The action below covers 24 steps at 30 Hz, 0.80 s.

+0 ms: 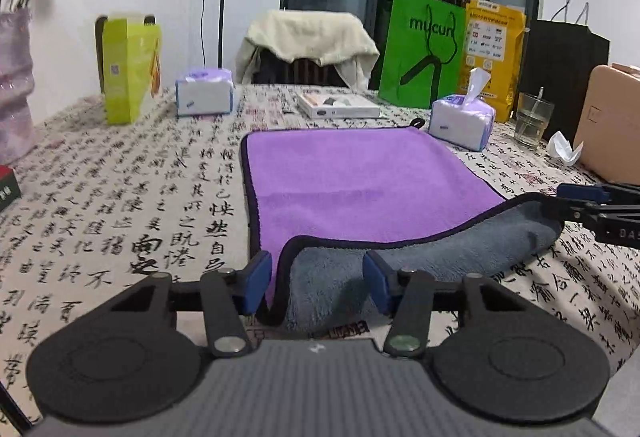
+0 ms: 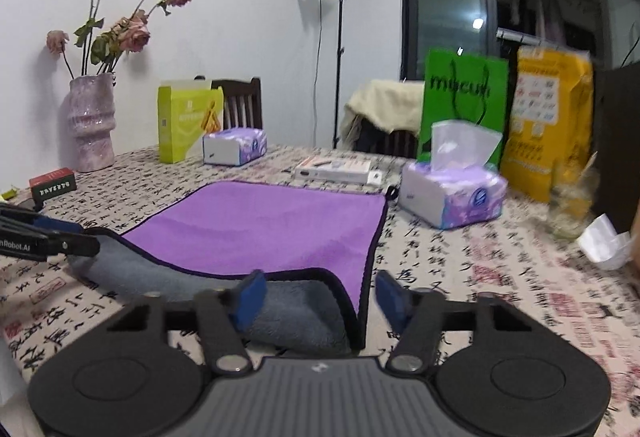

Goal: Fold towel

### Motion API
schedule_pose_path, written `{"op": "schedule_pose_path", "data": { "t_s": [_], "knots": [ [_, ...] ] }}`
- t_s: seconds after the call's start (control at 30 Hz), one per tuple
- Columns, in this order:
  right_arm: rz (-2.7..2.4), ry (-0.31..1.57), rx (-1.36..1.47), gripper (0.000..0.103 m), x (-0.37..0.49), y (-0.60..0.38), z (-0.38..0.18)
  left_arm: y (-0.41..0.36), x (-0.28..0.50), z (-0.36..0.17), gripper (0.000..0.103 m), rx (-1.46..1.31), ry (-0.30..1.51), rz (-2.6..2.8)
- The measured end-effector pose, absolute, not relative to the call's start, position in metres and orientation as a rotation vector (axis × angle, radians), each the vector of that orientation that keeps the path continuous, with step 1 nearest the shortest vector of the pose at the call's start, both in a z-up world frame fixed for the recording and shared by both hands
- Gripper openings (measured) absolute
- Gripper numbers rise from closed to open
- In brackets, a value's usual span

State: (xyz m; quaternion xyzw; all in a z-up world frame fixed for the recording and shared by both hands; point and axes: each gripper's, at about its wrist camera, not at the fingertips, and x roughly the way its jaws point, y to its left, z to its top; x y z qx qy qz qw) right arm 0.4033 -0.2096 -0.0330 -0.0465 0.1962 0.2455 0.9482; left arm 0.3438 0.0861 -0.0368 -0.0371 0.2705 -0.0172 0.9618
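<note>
A purple towel (image 1: 352,177) with a grey underside and dark trim lies on the patterned tablecloth; it also shows in the right wrist view (image 2: 264,225). Its near edge is lifted and rolled over, grey side (image 1: 420,269) showing. My left gripper (image 1: 318,281) is open, its blue pads on either side of the towel's near left corner. My right gripper (image 2: 320,297) is open around the near right corner. Each gripper shows at the edge of the other's view, the right one (image 1: 592,205) and the left one (image 2: 52,233), at the raised towel edge.
Behind the towel stand two tissue packs (image 1: 462,117) (image 1: 204,91), a flat white box (image 1: 338,105), a green bag (image 1: 420,49), a yellow bag (image 1: 494,53), a glass (image 1: 532,119), a lime box (image 1: 128,69) and a vase (image 2: 92,125). A pink case (image 1: 608,125) is at right.
</note>
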Motion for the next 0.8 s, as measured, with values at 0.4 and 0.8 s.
{"op": "schedule_pose_path", "data": {
  "t_s": [0.4,0.8],
  "knots": [
    [0.678,0.614,-0.05,0.014,0.466,-0.221,-0.042,0.083,0.368,-0.04,0.009,-0.12,0.649,0.001],
    [0.731,0.588,-0.08,0.005,0.477,-0.22,-0.032,0.077,0.377,-0.021,0.006,-0.066,0.602,0.048]
  ]
}}
